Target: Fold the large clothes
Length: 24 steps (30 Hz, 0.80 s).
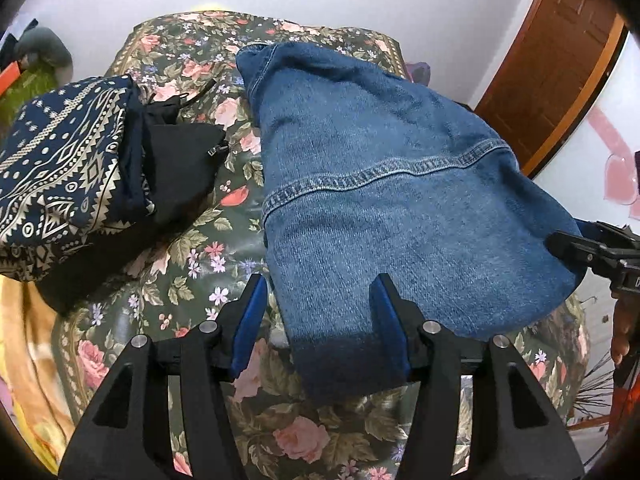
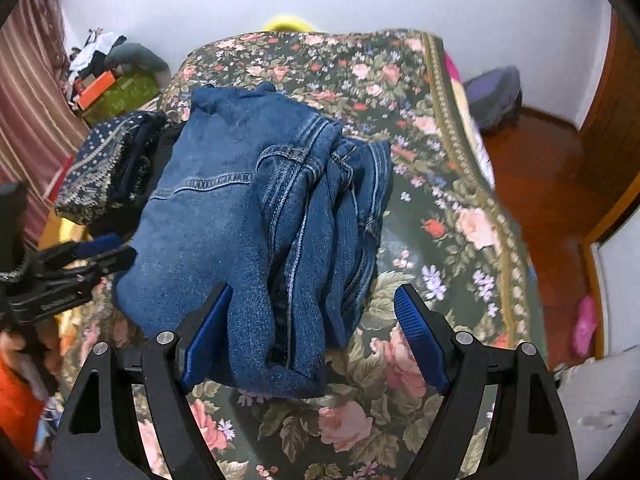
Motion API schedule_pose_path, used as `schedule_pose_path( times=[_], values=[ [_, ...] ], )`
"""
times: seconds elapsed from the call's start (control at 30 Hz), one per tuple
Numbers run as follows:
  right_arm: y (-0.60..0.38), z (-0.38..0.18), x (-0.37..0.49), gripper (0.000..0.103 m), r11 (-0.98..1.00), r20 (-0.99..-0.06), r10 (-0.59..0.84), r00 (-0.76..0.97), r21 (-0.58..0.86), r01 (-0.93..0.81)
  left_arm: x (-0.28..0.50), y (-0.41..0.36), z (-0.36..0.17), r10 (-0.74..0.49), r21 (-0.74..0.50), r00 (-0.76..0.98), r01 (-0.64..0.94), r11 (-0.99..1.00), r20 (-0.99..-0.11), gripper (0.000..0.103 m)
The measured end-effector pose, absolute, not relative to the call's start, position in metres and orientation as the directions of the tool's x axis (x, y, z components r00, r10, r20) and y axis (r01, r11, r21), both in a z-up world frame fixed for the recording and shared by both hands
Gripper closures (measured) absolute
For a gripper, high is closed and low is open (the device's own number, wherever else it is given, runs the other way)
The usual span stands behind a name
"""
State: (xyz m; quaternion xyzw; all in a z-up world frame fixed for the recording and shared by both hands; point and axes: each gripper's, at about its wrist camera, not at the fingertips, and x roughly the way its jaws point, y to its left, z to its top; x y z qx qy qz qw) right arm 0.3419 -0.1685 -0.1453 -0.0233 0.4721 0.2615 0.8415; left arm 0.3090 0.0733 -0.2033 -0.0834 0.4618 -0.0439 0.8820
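A folded blue denim garment (image 1: 380,184) lies on the floral bedspread (image 1: 208,264); in the right wrist view it (image 2: 240,216) shows stacked layers along its right side. My left gripper (image 1: 320,300) is open, its jaws straddling the denim's near left corner. My right gripper (image 2: 312,308) is open, with the denim's near end lying between its jaws. The right gripper also shows at the denim's right edge in the left wrist view (image 1: 592,252). The left gripper shows at the denim's left edge in the right wrist view (image 2: 76,264).
A folded navy patterned cloth (image 1: 60,176) with a black garment (image 1: 180,160) sits left of the denim. A wooden door (image 1: 552,72) and wooden floor (image 2: 552,176) are to the right. Cluttered boxes (image 2: 116,88) stand beyond the bed's left side.
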Motion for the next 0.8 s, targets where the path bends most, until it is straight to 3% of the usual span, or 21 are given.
schedule_pose_path(
  times=[0.27,0.4,0.53,0.63,0.8],
  values=[
    [-0.151,-0.139,0.381,0.024,0.863,-0.793,0.426,0.436,0.211,-0.459,0.349,0.106,-0.204,-0.245,-0.304,0.529,-0.024,0.953,-0.812,0.049],
    [-0.15,-0.158,0.406,0.024,0.849,-0.818,0.462,0.343,0.297,-0.436,0.372,0.114,-0.223,-0.387,-0.442,0.446,-0.023,0.896,-0.807,0.049],
    [-0.159,-0.178,0.42,0.023,0.829,-0.821,0.505,0.266,0.376,-0.415,0.387,0.117,-0.237,-0.441,-0.497,0.413,-0.032,0.867,-0.797,0.039],
    [-0.169,-0.191,0.43,0.011,0.811,-0.806,0.55,0.219,0.454,-0.369,0.398,0.118,-0.246,-0.482,-0.537,0.399,-0.031,0.843,-0.78,0.032],
    [-0.165,-0.196,0.442,0.005,0.792,-0.789,0.588,0.18,0.515,-0.329,0.416,0.12,-0.268,-0.593,-0.654,0.365,-0.058,0.754,-0.717,0.022]
  ],
)
